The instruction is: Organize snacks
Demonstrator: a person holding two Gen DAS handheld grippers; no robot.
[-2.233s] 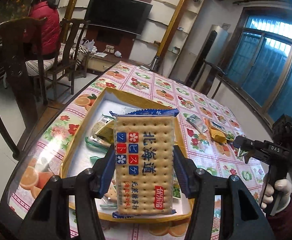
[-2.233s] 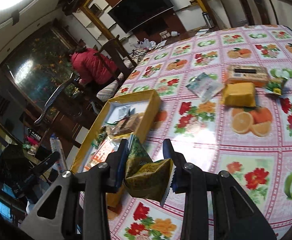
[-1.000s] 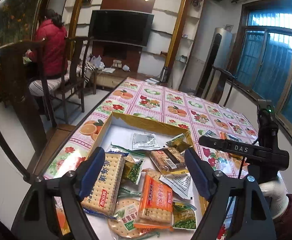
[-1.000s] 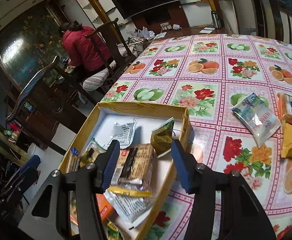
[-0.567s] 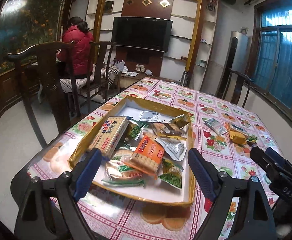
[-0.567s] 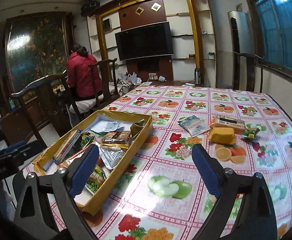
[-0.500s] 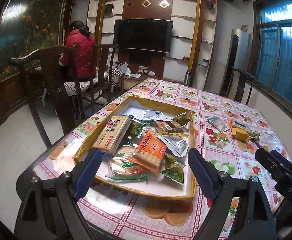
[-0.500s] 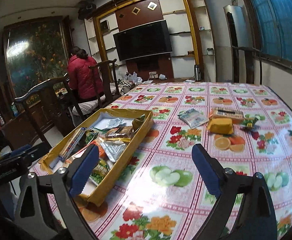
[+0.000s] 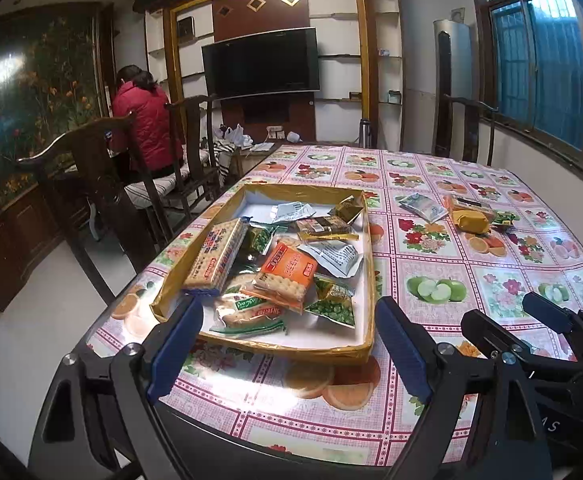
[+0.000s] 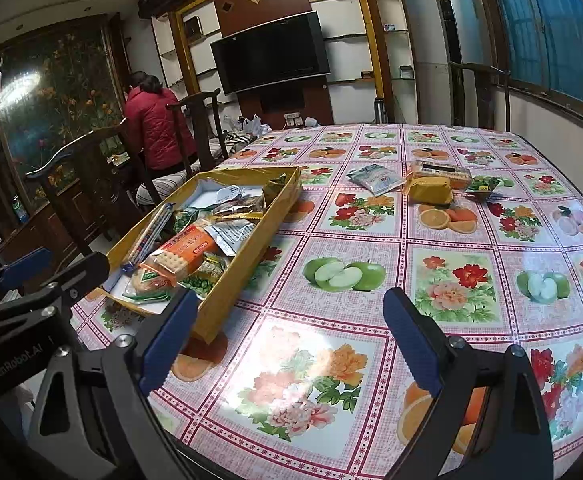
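A yellow cardboard tray point(image 9: 365, 280) point(image 10: 251, 244) sits on the fruit-print tablecloth and holds several snack packets, among them a long cracker pack point(image 9: 215, 256) and an orange cracker pack point(image 9: 285, 270) point(image 10: 183, 254). Loose snacks lie far right on the table: a white-blue packet point(image 9: 421, 206) point(image 10: 375, 178), a yellow packet point(image 9: 469, 220) point(image 10: 429, 192), a cracker box point(image 10: 441, 172) and a green packet point(image 10: 485, 184). My left gripper point(image 9: 287, 344) is open and empty, held back near the table's front edge. My right gripper point(image 10: 289, 340) is open and empty, to the tray's right.
The table point(image 10: 371, 320) has a rounded front edge. Dark wooden chairs point(image 9: 103, 184) stand to the left, one at the far side point(image 9: 467, 128). A person in a red jacket point(image 9: 143, 128) sits at the back left. A TV point(image 9: 261, 64) hangs on the far wall.
The left gripper let go of the long cracker pack into the tray and the right let go of a green packet there. Both opened wide and pulled back towards the front edge.
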